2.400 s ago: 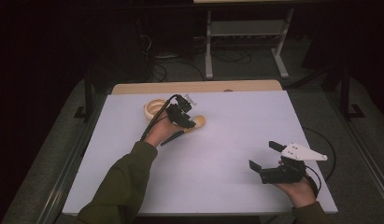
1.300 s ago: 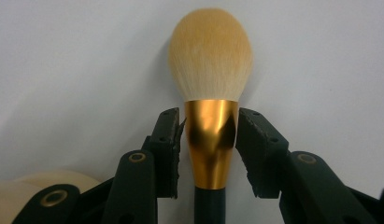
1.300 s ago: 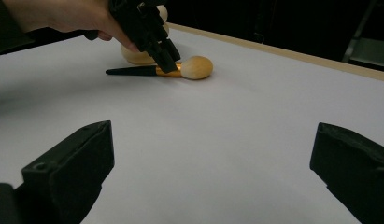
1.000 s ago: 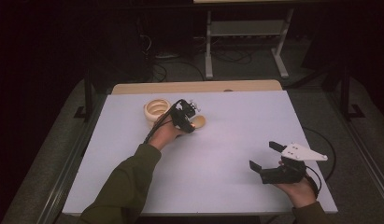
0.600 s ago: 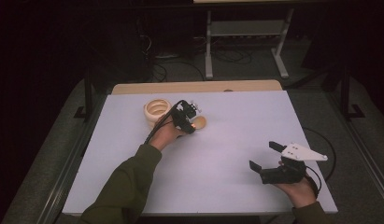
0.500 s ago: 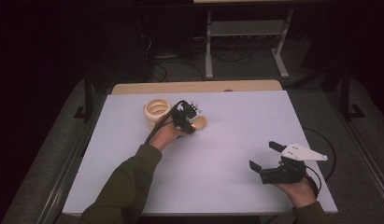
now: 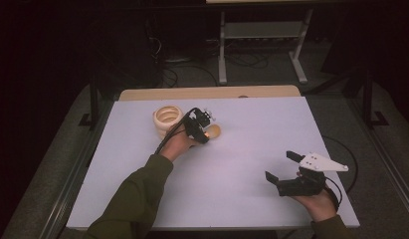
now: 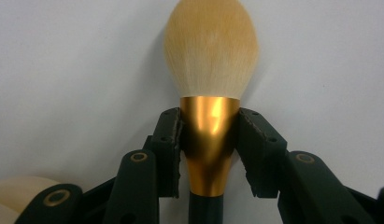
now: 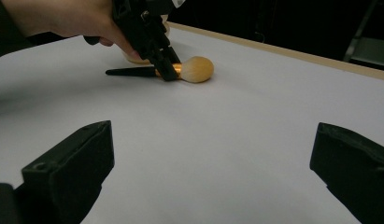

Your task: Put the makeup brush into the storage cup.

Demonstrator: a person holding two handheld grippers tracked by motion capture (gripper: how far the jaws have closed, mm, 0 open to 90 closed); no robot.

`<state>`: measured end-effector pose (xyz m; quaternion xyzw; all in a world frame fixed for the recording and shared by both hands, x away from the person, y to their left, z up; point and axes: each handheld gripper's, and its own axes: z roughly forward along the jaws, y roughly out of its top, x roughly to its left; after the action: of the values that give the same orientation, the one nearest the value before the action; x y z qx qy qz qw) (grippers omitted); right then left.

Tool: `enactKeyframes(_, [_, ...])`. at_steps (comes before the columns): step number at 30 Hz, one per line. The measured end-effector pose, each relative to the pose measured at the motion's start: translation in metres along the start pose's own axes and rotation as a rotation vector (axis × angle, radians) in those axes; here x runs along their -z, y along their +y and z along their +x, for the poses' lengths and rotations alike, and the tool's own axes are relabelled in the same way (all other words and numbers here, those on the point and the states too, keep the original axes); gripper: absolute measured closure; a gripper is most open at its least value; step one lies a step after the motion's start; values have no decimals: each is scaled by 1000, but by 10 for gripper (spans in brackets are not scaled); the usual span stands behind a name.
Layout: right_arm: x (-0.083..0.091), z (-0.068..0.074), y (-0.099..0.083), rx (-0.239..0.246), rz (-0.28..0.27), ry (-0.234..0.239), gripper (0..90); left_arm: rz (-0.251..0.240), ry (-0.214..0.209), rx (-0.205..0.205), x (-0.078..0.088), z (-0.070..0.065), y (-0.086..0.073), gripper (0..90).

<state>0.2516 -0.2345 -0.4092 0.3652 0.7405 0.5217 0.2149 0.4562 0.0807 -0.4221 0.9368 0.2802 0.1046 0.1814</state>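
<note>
At the far left of the white table [image 7: 242, 149], a cream-coloured ribbed round holder [image 7: 168, 119] stands near the wooden far edge. Just right of it lies a makeup brush with a fluffy tan head, a shiny gold ferrule and a black handle [image 8: 210, 84], flat on the tabletop, its bristles pointing right and its handle running back towards the holder. The left gripper [image 7: 201, 130], held in a hand [image 7: 177, 145] on an olive-green sleeve [image 7: 135, 199], comes down on the brush from above; in the left gripper view its two black jaws are closed narrowly on the gold ferrule, one pad [image 8: 168, 149] pressed to each side just behind the bristles. In the right gripper view the brush [image 9: 180, 70] shows resting on the table with the left gripper [image 9: 164, 65] around its ferrule. Well apart, at the near right of the table, the right gripper [image 7: 281, 172] with its grey three-cornered plate sits in the other hand [image 7: 319, 204], jaws spread wide and holding nothing.
</note>
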Motion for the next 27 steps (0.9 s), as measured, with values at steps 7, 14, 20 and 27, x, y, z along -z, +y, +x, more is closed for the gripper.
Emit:
enactKeyframes(7, [0,0,0,-1,-1,0,0,5,-7,9,0,0,0,617])
enactKeyframes(14, [-1,1,0,-3,4,4,0,16,-22,33,0,1,1,626])
enactKeyframes(20, [0,0,0,-7,4,4,0,44,-49,39,1,2,4,625])
enactKeyframes(27, [0,0,0,-6,3,5,0,51,-70,35,2,1,7,601])
